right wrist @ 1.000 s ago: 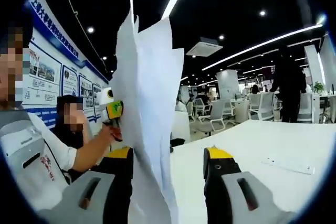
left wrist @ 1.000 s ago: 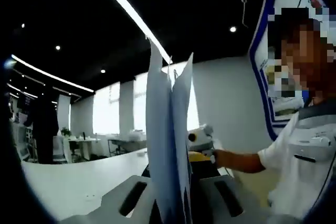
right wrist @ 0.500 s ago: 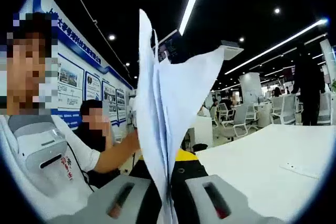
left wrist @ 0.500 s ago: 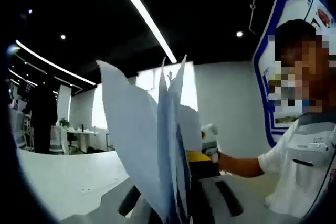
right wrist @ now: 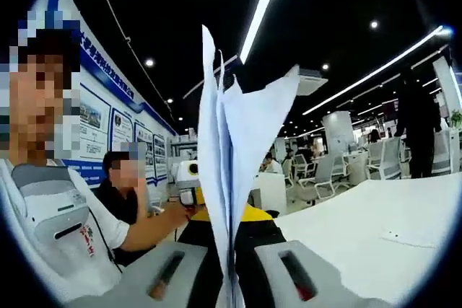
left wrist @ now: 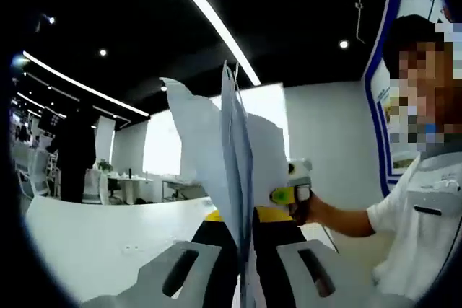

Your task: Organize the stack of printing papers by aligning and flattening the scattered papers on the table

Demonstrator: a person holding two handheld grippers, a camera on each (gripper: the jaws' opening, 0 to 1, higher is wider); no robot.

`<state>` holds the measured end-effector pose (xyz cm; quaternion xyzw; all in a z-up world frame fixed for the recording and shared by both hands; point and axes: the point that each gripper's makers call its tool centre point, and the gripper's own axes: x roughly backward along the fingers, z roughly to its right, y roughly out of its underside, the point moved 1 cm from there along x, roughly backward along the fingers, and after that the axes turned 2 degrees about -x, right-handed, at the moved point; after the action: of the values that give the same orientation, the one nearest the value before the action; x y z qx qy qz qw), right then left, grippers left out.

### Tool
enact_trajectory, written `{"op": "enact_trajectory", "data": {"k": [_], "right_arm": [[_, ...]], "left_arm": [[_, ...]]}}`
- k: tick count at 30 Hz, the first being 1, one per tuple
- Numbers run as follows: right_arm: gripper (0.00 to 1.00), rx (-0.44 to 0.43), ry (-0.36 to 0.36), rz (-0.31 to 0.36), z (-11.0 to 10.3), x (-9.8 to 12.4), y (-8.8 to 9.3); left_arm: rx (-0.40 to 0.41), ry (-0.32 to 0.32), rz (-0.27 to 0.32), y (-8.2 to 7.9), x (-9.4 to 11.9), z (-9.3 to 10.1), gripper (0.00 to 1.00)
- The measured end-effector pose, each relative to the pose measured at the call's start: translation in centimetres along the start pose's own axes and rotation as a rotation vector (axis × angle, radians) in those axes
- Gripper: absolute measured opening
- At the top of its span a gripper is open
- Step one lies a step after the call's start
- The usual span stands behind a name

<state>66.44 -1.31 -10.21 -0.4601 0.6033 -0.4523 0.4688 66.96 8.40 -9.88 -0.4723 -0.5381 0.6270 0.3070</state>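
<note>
both grippers pinch one sheaf of papers (left wrist: 234,171) upright above the white table (left wrist: 94,239), the left gripper (left wrist: 242,279) and right gripper (right wrist: 227,272) each closed on its edge. the sheets fan apart at the top, so aligning looks unfinished and flattening on the table remains.

left gripper (left wrist: 242,239) and right gripper (right wrist: 229,239) both point upward, jaws clamped together.
</note>
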Motion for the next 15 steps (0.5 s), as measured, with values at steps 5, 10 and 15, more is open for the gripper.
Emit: {"op": "enact_trajectory", "data": {"k": [5,10,15], "right_arm": [[0.00,-0.010,0.015,0.017,0.4,-0.3,0.2],[0.01,-0.017,0.019,0.020,0.6,-0.6,0.4],[0.12,-0.014,0.068,-0.014,1.4,-0.3,2.6]], "left_arm": [[-0.054,-0.018,0.000,-0.1,0.1,-0.3,0.06],[-0.054,-0.037,-0.009,-0.1,0.6,-1.4,0.11],[-0.045,-0.054,-0.030,1.8,1.6,-1.3,0.20]]}}
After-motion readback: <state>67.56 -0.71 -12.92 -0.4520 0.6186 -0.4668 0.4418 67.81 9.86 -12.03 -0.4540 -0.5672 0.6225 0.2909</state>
